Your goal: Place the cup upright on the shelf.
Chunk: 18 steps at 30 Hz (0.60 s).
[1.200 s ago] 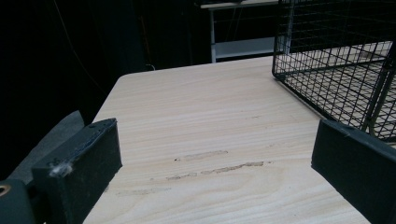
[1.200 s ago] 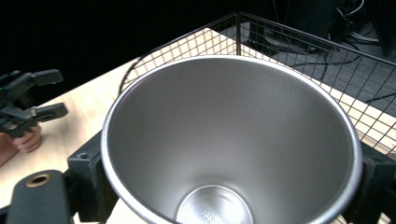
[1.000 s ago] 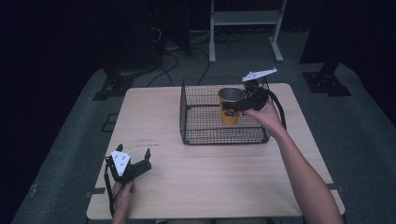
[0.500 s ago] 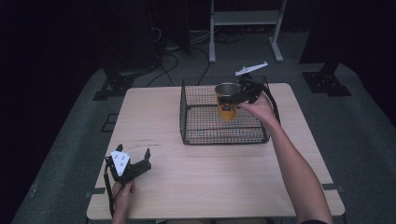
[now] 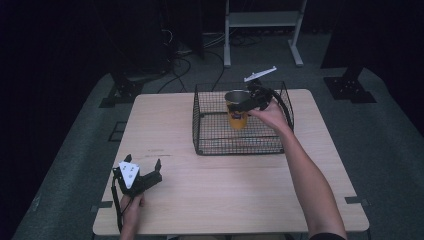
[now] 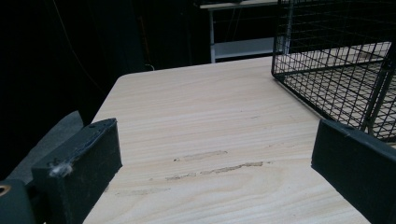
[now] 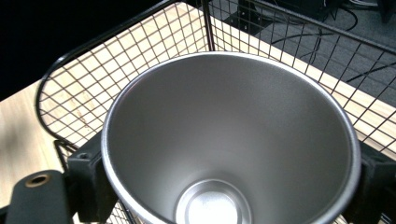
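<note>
An orange cup [image 5: 237,113] with a bare metal inside [image 7: 224,144] hangs upright over the black wire basket [image 5: 212,145]. My right gripper [image 5: 246,105] is shut on the cup, its black pads pressed against the rim on both sides. Through the cup's mouth in the right gripper view I see its empty bottom. Near the table's front left edge my left gripper [image 5: 147,175] rests low in the person's hand, open, with bare wood between its jaws. Its fingers [image 6: 79,163] stand wide apart in the left gripper view.
The light wooden table [image 5: 225,200] has the basket at its back centre-right; its near corner [image 6: 336,70] shows in the left gripper view. Beyond the table stand a white metal shelf frame [image 5: 262,20], dark stands and cables on a grey floor.
My right gripper has carried the cup leftward and away from the person, from the basket's right rim to above the basket's inside. The left gripper has stayed still.
</note>
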{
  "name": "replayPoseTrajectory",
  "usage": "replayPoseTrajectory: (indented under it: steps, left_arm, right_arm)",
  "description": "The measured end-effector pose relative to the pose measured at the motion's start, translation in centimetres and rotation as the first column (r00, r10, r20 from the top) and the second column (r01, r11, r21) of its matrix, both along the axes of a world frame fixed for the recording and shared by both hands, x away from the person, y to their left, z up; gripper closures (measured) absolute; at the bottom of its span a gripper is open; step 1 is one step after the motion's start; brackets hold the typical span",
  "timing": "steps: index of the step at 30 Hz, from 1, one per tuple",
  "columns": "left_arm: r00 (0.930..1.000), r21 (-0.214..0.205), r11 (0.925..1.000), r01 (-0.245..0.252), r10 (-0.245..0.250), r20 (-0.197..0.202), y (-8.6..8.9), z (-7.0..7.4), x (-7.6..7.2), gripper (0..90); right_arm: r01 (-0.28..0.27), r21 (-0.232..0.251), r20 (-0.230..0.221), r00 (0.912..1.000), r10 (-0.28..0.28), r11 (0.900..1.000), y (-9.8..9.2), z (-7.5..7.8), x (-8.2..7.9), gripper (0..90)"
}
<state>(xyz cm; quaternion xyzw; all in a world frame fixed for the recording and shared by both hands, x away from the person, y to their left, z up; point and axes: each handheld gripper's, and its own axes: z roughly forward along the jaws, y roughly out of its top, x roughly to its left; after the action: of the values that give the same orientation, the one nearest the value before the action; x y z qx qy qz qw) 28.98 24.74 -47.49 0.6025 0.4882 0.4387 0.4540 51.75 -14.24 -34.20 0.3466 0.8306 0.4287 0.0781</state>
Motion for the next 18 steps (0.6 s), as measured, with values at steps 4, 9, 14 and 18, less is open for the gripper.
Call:
replayPoseTrajectory:
  steps: [4, 9, 14, 18]
  left_arm:
    - [1.0000, -0.001, 1.0000, -0.001, 0.001, -0.001, 0.0, 0.0, 0.0, 0.8]
    - [1.0000, -0.006, 1.0000, -0.001, 0.001, 0.000, 0.1, 0.0, 0.0, 0.8]
    - [1.0000, -0.005, 1.0000, 0.000, 0.000, 0.000, 0.1, 0.0, 0.0, 0.8]
    - [1.0000, -0.005, 1.0000, 0.000, 0.000, 0.001, 0.1, 0.0, 0.0, 0.8]
  right_arm:
    - [0.006, -0.017, -0.013, 0.9999, -0.006, 0.9998, 0.4, -1.0, 0.6, 11.9]
    - [0.011, -0.045, -0.015, 0.9998, -0.012, 0.9989, 0.6, -1.7, 0.9, 11.9]
    - [0.026, -0.062, -0.031, 0.9991, -0.028, 0.9977, 0.8, -2.5, 1.4, 11.9]
    - [0.029, -0.094, -0.046, 0.9984, -0.033, 0.9952, 1.0, -3.2, 1.7, 11.7]
